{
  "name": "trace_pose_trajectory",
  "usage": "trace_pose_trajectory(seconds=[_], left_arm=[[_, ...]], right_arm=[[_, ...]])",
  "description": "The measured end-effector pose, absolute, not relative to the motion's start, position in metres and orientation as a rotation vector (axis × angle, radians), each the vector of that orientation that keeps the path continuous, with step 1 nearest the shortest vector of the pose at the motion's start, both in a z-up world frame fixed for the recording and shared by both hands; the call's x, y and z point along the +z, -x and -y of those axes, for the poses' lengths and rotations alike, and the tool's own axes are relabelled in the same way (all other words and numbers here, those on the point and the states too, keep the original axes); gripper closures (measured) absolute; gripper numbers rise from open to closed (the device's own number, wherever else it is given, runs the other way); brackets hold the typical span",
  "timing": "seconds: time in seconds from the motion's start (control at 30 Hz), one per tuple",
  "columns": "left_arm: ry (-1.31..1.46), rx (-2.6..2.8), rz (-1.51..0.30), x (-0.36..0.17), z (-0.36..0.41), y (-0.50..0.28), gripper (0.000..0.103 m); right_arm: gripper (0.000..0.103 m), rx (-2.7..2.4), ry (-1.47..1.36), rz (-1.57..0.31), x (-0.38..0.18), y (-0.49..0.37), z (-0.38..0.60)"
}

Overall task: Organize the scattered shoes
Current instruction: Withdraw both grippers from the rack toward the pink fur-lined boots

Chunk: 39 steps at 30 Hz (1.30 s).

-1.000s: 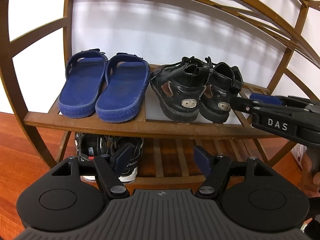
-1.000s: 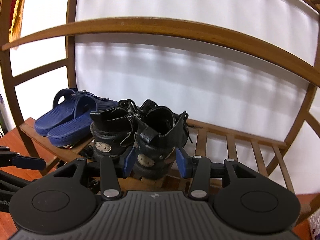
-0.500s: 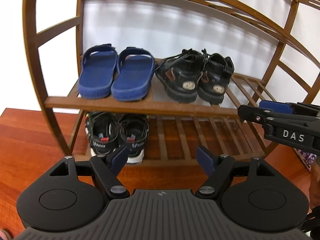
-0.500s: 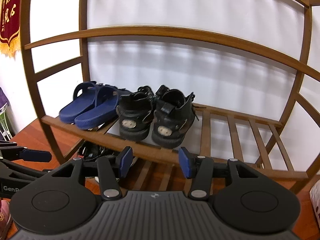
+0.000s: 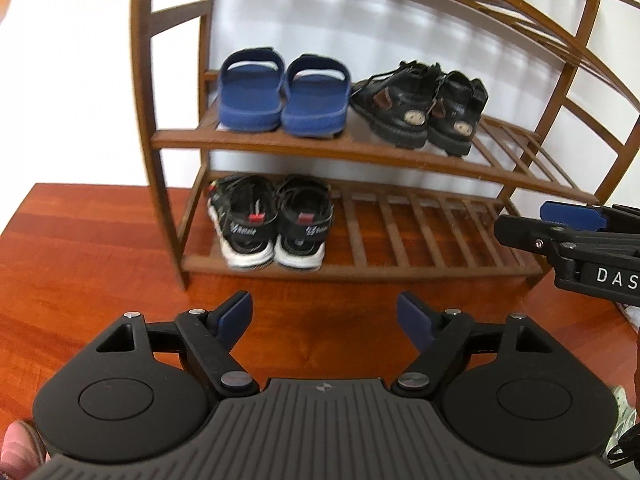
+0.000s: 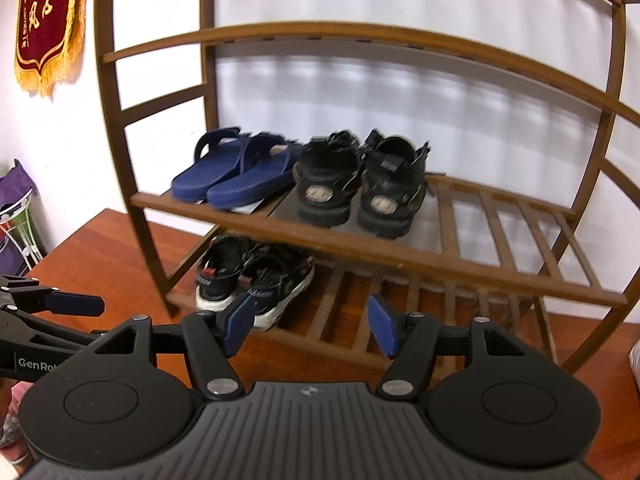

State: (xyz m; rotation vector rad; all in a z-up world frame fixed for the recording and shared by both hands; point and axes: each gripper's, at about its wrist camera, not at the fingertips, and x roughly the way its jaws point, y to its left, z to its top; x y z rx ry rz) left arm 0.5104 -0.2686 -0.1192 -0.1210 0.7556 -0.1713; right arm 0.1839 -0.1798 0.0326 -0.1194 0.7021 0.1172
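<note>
A brown wooden shoe rack (image 5: 372,158) (image 6: 400,256) stands on the wooden floor. Its middle shelf holds a pair of blue slippers (image 5: 282,94) (image 6: 236,172) on the left and a pair of black sandals (image 5: 424,108) (image 6: 360,184) beside them. The bottom shelf holds a pair of black-and-white sneakers (image 5: 272,226) (image 6: 248,280) at the left. My left gripper (image 5: 325,318) is open and empty, held over the floor in front of the rack. My right gripper (image 6: 310,326) is open and empty; it also shows in the left wrist view (image 5: 560,232) at the right.
The right halves of both shelves are bare slats (image 5: 432,232). A red banner (image 6: 48,20) hangs on the wall at the left. A pink shoe (image 5: 18,452) shows at the lower left corner. A purple bag on a white wire stand (image 6: 16,216) is at the far left.
Both grippers have pulled back from the rack and away from the black sandals. The bottom shelf and the floor have come into view. Both stay open and empty.
</note>
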Motion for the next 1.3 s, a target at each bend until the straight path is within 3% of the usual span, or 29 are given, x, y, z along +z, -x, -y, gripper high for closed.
trace_pose_trajectory(seconds=[0.67,1.3], left_arm=[[0.107,-0.186,-0.829,-0.149,0.214,-0.457,0.021],[0.126,-0.044,-0.898,-0.186,0.146,-0.396,0.021]], right_arm=[[0.010,0.118,0.070,-0.804,0.005,-0.139,0.126],[0.009,0.203,0.064,-0.946,-0.044,-0.100,0.061]])
